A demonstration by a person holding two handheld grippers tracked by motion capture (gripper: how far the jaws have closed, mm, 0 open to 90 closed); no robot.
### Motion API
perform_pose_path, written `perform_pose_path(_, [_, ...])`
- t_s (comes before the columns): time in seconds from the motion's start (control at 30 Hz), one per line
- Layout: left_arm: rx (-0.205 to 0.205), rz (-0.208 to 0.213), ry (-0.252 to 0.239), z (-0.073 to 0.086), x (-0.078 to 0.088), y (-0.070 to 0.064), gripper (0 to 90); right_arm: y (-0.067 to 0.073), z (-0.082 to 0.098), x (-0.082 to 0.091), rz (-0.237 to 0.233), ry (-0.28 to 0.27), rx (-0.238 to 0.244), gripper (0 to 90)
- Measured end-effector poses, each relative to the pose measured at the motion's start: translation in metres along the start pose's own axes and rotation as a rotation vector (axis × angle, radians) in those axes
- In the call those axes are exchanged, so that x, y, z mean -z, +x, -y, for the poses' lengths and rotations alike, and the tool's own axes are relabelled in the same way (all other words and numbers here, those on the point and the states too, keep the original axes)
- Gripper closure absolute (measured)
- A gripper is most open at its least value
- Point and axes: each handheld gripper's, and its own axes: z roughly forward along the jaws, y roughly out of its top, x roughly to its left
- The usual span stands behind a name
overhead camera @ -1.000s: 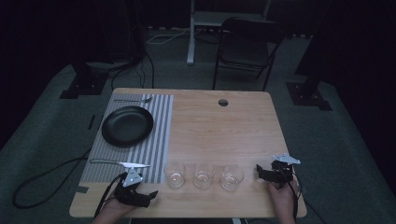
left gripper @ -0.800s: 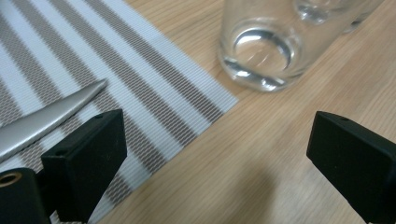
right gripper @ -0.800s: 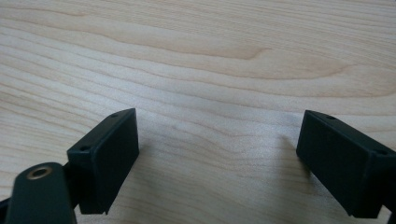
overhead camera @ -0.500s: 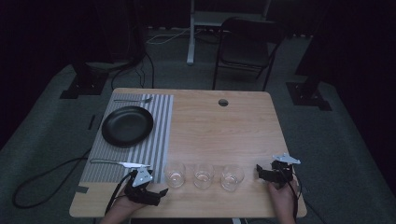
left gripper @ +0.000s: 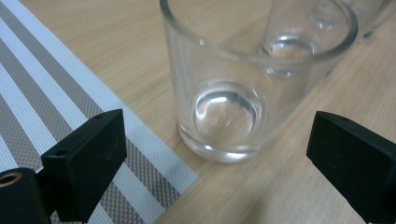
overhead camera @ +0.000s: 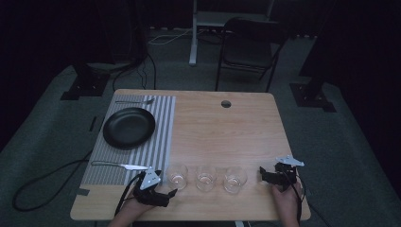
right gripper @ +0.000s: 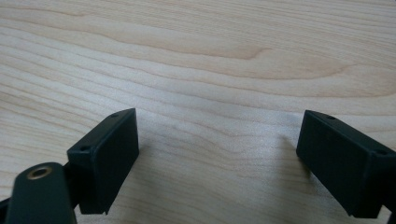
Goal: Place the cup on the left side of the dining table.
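Three clear empty glasses stand in a row near the table's front edge: left glass [overhead camera: 177,175], middle glass [overhead camera: 206,178], right glass [overhead camera: 235,179]. My left gripper [overhead camera: 166,195] lies just in front and left of the left glass, pointing at it. In the left gripper view the left glass [left gripper: 224,98] stands close ahead of the wide-apart jaws of the left gripper [left gripper: 219,144], untouched, with the middle glass [left gripper: 306,35] behind it. My right gripper [overhead camera: 263,175] rests to the right of the right glass. In its own view the right gripper [right gripper: 217,140] is open over bare wood.
A striped placemat [overhead camera: 161,142] covers the table's left part and carries a black plate [overhead camera: 128,127], a fork [overhead camera: 135,101] behind it and a knife [overhead camera: 120,165] in front. The placemat's corner [left gripper: 154,168] lies beside the left glass. A cable hole [overhead camera: 226,103] sits at the back.
My left gripper has slid to the right along the front edge, closer to the left glass. The right gripper and the glasses have stayed put.
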Motion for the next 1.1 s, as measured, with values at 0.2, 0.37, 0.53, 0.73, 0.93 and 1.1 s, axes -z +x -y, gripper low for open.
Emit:
perform_pose_path(0.2, [-0.016,-0.017,-0.027,-0.003,-0.005,-0.005,5.5,0.0,0.0,0.0,0.0,0.0,0.0,12.6])
perform_pose_path(0.37, [-0.016,-0.005,-0.034,-0.005,-0.011,-0.01,5.5,0.0,0.0,0.0,0.0,0.0,-0.001,12.5])
perform_pose_path(0.53, [-0.023,-0.012,-0.053,-0.008,-0.02,-0.016,5.5,0.0,0.0,0.0,0.0,0.0,0.0,12.5])
perform_pose_path(0.73, [0.005,-0.013,-0.092,-0.012,-0.025,-0.018,5.5,0.0,0.0,0.0,0.0,0.0,-0.001,12.6])
perform_pose_path(0.93, [0.0,-0.038,-0.113,-0.014,-0.03,-0.021,5.9,0.0,0.0,0.0,0.0,0.0,0.0,12.5])
perform_pose_path(1.1, [0.041,-0.072,-0.18,-0.014,-0.028,-0.02,14.0,0.0,0.0,0.0,0.0,0.0,0.0,12.6])
